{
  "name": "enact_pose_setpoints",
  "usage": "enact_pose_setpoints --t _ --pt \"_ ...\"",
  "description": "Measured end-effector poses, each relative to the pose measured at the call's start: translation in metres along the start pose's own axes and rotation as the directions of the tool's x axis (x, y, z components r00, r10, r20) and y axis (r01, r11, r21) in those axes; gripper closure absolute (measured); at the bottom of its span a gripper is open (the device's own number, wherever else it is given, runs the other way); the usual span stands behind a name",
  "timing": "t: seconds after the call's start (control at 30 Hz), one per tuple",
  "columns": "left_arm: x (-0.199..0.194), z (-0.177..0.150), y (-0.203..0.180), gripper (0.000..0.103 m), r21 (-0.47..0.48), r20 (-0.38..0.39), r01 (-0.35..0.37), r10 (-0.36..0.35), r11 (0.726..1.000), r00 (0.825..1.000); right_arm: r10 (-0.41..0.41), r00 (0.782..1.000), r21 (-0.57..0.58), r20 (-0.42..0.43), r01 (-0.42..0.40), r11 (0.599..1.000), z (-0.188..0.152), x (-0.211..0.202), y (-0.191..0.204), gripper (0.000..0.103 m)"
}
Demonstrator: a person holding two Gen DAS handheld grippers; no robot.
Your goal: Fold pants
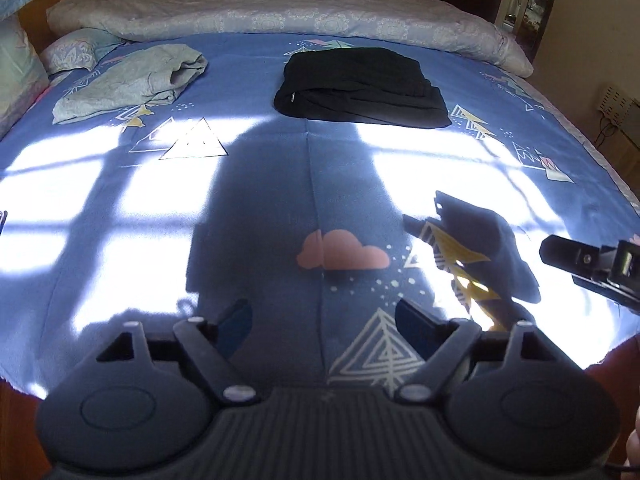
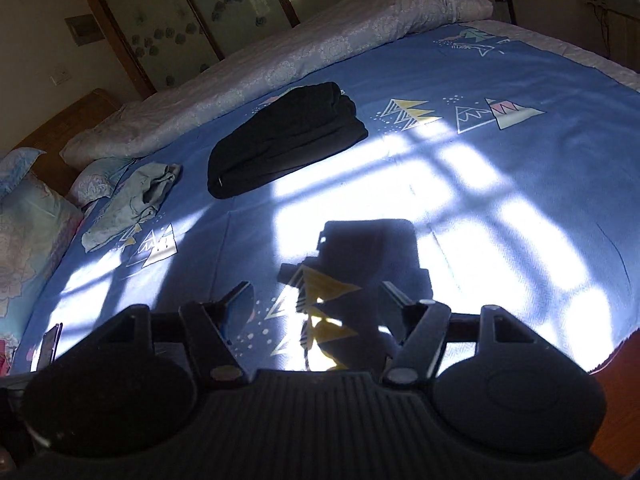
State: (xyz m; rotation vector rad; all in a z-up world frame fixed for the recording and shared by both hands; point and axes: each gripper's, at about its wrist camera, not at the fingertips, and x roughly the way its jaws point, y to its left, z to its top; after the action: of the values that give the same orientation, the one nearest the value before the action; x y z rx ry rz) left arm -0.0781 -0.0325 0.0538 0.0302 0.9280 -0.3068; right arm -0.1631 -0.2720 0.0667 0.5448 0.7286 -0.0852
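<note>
Black pants (image 1: 360,88) lie folded into a compact stack on the blue patterned bedsheet (image 1: 120,264), far ahead of both grippers; the same black pants (image 2: 284,140) show in the right wrist view. My left gripper (image 1: 324,320) stands open over the bare sheet near the bed's front edge, nothing between its fingers. My right gripper (image 2: 316,300) is open too, well short of the pants and empty. In the left wrist view one finger of the right gripper (image 1: 576,256) pokes in from the right edge.
A crumpled pale grey-green garment (image 1: 132,80) lies at the left, near pillows (image 1: 16,72). A rolled light quilt (image 1: 280,16) runs along the far side. Strong window light and shadows cross the sheet. A dark phone-like object (image 2: 52,344) lies at the left edge.
</note>
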Motion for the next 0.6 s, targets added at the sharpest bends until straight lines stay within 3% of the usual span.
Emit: enact_pose_setpoints --t 0.03,0.17,0.6 --pt "-0.004 -0.004 -0.001 0.007 0.008 0.008 -0.004 0.004 1.000 1.000 -0.001 1.000 -0.003 0.004 0.001 1.000 -0.003 -0.004 0.000 0.033" --pt "-0.019 -0.012 -0.004 0.001 0.023 0.053 -0.026 0.025 0.999 0.998 0.004 1.000 -0.013 0.011 -0.004 1.000 -0.017 -0.017 0.002 0.033" --pt "-0.024 -0.020 -0.007 0.000 0.020 0.068 -0.049 0.047 0.999 0.997 0.009 1.000 -0.041 -0.008 -0.009 0.999 -0.034 -0.015 0.014 0.031"
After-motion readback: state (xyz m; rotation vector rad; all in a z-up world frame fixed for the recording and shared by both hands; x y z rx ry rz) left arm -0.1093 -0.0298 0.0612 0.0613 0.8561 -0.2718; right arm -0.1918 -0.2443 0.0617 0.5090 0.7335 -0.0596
